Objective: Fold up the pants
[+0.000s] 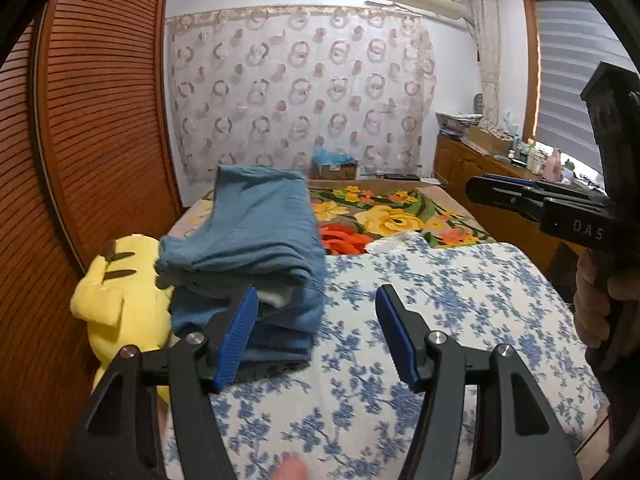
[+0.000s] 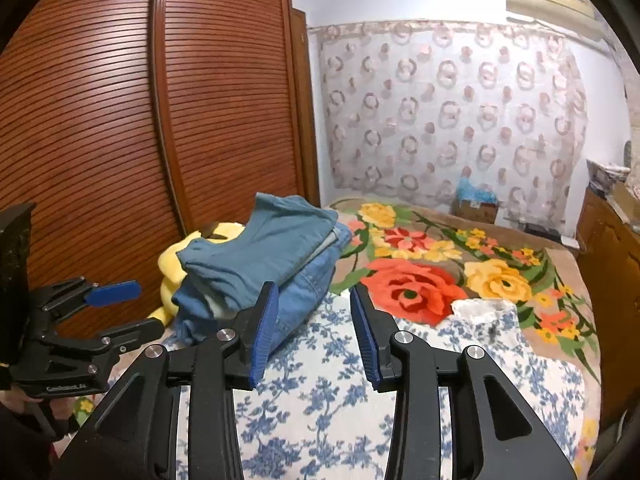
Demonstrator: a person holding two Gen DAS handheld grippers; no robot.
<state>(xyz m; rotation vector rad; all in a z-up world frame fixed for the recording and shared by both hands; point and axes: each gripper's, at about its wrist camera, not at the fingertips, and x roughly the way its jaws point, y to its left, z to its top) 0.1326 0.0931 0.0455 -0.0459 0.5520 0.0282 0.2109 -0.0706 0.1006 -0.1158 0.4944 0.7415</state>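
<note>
A stack of folded blue pants (image 1: 256, 256) lies on the bed's left side, a teal pair on top of denim pairs; it also shows in the right wrist view (image 2: 264, 272). My left gripper (image 1: 316, 336) is open and empty, held above the blue-flowered sheet (image 1: 420, 320) just right of the stack's near end. My right gripper (image 2: 314, 336) is open and empty, near the stack's right edge. The right gripper also shows at the right of the left wrist view (image 1: 500, 190), and the left gripper at the left of the right wrist view (image 2: 120, 308).
A yellow plush toy (image 1: 120, 300) lies left of the stack against a brown slatted wardrobe (image 1: 92, 120). A floral blanket (image 2: 460, 272) covers the far half of the bed. A cardboard box (image 1: 334, 168) sits at the bed's far end. A cluttered wooden dresser (image 1: 480, 164) stands at the right.
</note>
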